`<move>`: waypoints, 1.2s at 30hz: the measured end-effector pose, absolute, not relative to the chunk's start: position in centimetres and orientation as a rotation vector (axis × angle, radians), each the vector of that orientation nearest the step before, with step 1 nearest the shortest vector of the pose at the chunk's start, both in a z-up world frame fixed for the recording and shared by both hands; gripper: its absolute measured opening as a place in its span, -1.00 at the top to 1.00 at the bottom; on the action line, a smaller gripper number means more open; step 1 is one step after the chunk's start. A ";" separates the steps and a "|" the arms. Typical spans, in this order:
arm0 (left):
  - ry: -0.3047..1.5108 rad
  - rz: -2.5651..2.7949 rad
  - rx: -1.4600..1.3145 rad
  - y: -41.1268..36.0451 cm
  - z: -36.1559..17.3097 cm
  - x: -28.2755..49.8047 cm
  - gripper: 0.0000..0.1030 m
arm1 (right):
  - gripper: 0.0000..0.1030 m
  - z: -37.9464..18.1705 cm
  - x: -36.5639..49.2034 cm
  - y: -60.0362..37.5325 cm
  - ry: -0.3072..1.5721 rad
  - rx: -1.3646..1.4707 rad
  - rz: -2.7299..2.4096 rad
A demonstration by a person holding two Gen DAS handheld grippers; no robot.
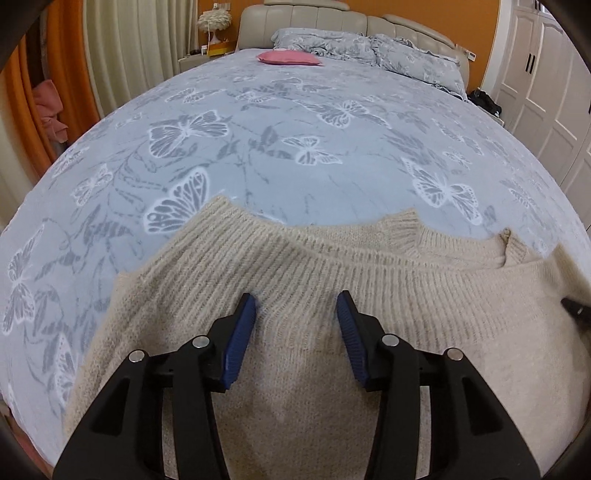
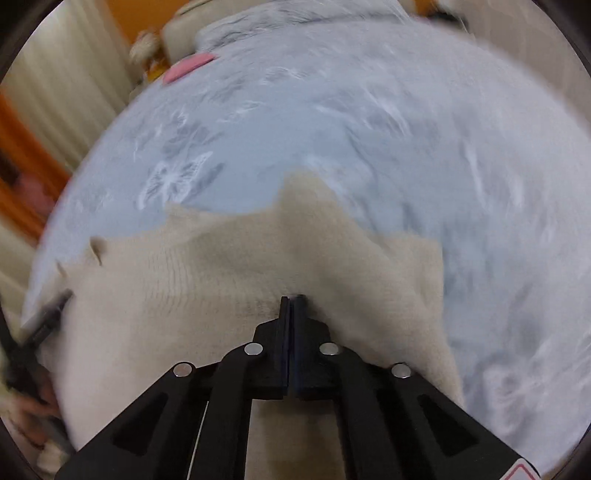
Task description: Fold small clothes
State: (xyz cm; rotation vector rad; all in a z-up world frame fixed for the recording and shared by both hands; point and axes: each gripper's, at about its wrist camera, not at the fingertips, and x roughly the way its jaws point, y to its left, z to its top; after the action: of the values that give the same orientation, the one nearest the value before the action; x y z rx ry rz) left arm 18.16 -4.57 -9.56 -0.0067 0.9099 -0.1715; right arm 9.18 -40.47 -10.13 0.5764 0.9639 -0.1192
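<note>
A cream knitted sweater (image 1: 303, 273) lies on a grey-blue bed with a butterfly print (image 1: 280, 147). My left gripper (image 1: 295, 306) is open, its blue pads (image 1: 240, 332) spread just above the ribbed part of the sweater, holding nothing. In the blurred right wrist view my right gripper (image 2: 292, 301) is shut on a fold of the sweater (image 2: 207, 273), which bunches up into a ridge ahead of the tips. The right gripper's tip shows at the far right edge of the left wrist view (image 1: 574, 308). The left gripper shows at the left edge of the right wrist view (image 2: 48, 317).
A pink cushion (image 1: 290, 58) lies near the pillows (image 1: 369, 48) at the padded headboard. A nightstand with a lamp (image 1: 214, 22) and curtains stand at the left, white wardrobes (image 1: 546, 85) at the right. The bed's near edge runs under the sweater.
</note>
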 end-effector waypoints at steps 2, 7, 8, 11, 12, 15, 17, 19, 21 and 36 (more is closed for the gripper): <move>0.916 -0.185 -0.011 -4.5 -9.5 18.1 0.13 | 1.00 -8.5 8.0 -41.1 0.916 0.600 -0.176; 0.909 -0.172 0.015 -4.8 -9.5 18.0 0.13 | 1.00 -10.1 6.5 -41.5 0.984 0.566 -0.196; 0.909 -0.166 0.026 -5.0 -9.5 17.9 0.13 | 1.00 -9.7 6.0 -41.5 0.965 0.581 -0.198; 0.916 -0.163 0.034 -4.9 -9.3 18.0 0.13 | 0.88 -8.0 4.2 -40.9 0.914 0.594 -0.203; 0.918 -0.163 0.034 -4.8 -9.3 17.9 0.13 | 0.82 -7.8 3.9 -40.8 0.911 0.598 -0.204; 0.915 -0.158 0.042 -4.8 -9.2 17.7 0.13 | 0.80 -8.3 2.6 -40.4 0.917 0.627 -0.207; 0.920 -0.152 0.047 -4.8 -9.1 17.7 0.13 | 0.80 -8.7 1.8 -39.9 0.927 0.652 -0.213; 0.938 -0.144 0.017 -4.4 -8.5 17.5 0.13 | 0.80 -8.7 0.9 -40.0 0.913 0.707 -0.216; 0.950 -0.140 -0.063 -3.3 -7.5 16.5 0.04 | 0.80 -8.0 -0.1 -40.1 0.892 0.709 -0.240; 1.101 0.085 -0.342 8.8 -9.6 8.0 -0.73 | 0.21 -10.2 -1.0 -40.8 1.071 0.725 -0.207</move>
State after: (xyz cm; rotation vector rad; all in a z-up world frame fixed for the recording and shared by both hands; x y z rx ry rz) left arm 7.98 8.76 -9.62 -0.3416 1.1005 0.0848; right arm -0.95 -40.78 -10.24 0.7254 1.0709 -0.2071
